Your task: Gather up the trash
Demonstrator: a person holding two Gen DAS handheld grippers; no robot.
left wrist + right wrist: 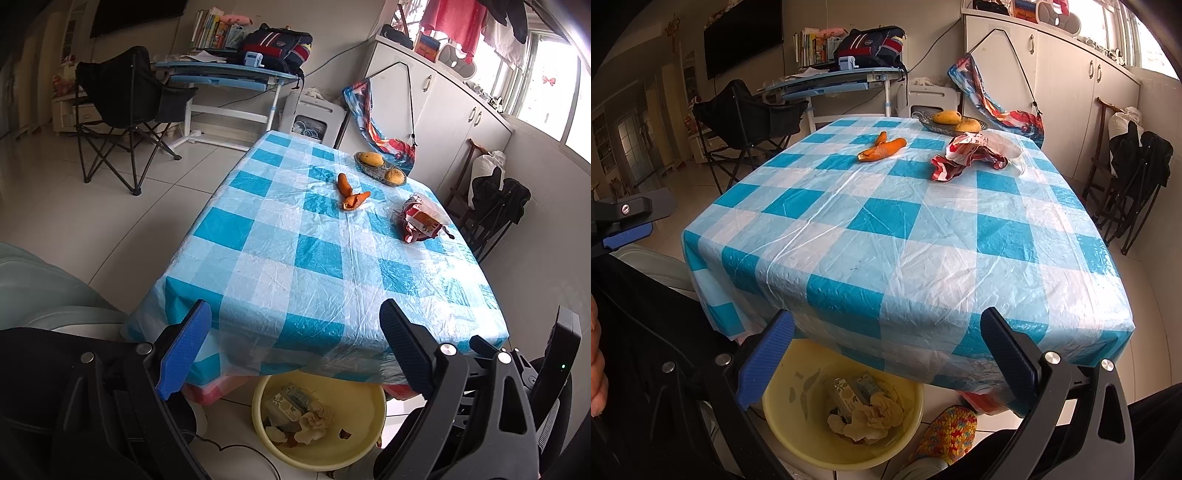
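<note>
Orange fruit peels (349,192) (881,149) lie on the far half of the blue-and-white checked table (295,266) (905,236). A crumpled red-and-white wrapper with clear plastic (421,219) (971,153) sits to their right. A yellow basin (354,448) (798,413) on the floor under the table's near edge holds cartons, crumpled tissue and scraps. My left gripper (295,350) is open above the near edge and the basin, holding nothing. My right gripper (890,362) is open too, over the near edge. The left gripper's blue tip (628,229) shows at the right view's left side.
A glass dish with two mangoes (380,168) (955,120) stands at the table's far right. A black folding chair (125,110), a blue desk (229,74) and white cabinets (443,107) ring the room. A crocheted slipper (947,432) rests beside the basin. A hand (596,354) shows at the left edge.
</note>
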